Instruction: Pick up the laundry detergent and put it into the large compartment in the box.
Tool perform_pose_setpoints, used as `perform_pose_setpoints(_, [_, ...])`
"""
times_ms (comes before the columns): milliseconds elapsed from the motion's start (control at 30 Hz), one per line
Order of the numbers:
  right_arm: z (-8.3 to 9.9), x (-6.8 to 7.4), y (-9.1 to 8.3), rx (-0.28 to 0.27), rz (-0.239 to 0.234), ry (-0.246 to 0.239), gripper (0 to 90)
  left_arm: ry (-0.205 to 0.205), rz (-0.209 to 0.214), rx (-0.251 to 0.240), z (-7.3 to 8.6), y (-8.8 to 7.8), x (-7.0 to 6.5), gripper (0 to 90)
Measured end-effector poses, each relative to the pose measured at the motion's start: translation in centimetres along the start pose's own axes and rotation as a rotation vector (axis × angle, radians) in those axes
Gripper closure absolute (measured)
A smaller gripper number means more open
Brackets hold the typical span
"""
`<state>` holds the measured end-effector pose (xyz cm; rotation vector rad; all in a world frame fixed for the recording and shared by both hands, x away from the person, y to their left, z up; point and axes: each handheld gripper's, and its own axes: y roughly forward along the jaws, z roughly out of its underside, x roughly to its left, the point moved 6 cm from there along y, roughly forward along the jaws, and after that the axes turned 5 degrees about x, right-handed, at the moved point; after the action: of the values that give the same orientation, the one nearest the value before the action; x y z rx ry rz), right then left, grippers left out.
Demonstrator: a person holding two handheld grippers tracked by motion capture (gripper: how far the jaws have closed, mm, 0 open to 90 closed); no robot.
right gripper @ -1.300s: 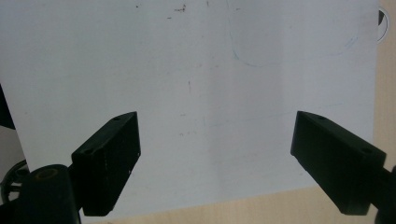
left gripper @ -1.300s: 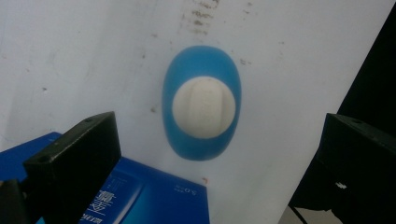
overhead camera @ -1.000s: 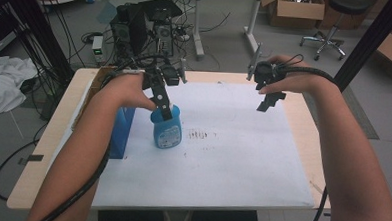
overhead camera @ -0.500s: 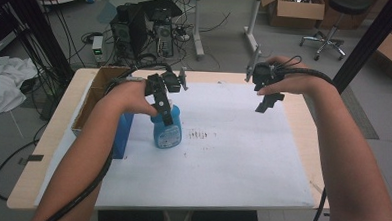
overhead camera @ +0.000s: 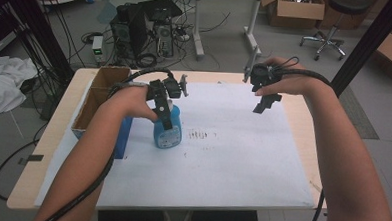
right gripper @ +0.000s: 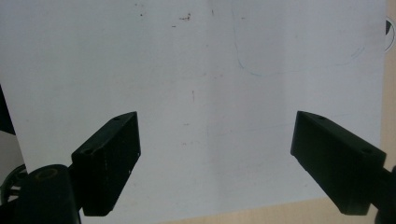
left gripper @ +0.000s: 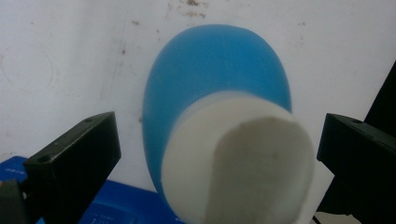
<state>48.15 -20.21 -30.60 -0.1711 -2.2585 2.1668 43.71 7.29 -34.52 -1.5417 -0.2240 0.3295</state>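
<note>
Lifting off slightly since a second ago, the left tongs point(overhead camera: 167, 120) are hanging wide open astride the white-capped blue plastic bottle point(overhead camera: 167, 131), label unreadable; the right tongs point(overhead camera: 264, 103) are hovering open, empty, well apart.

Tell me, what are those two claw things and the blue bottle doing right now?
Left gripper open, jaws straddling the blue bottle and its white cap. Right gripper open, nothing held, above the white sheet. Nothing between them.

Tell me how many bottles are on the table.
1. The blue bottle with a white cap stands upright on the white sheet, left of centre, between the open jaws of the left gripper. The box could hide more.
</note>
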Motion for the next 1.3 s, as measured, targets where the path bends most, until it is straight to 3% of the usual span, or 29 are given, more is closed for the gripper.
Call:
perform_pose_setpoints(600, [0.1,-0.2,0.4,-0.001,-0.005,0.004,16.1,0.028,-0.039,0.005,-0.4,1.0,0.3,0.9])
perform_pose_setpoints(933, [0.2,-0.3,0.6,-0.008,-0.009,0.01,16.1,0.046,-0.073,0.021,-0.4,1.2,0.3,9.9])
perform_pose_setpoints(1300, [0.1,-0.3,0.8,0.003,-0.008,0.007,16.1,0.045,-0.077,0.022,-0.4,1.1,0.3,15.4])
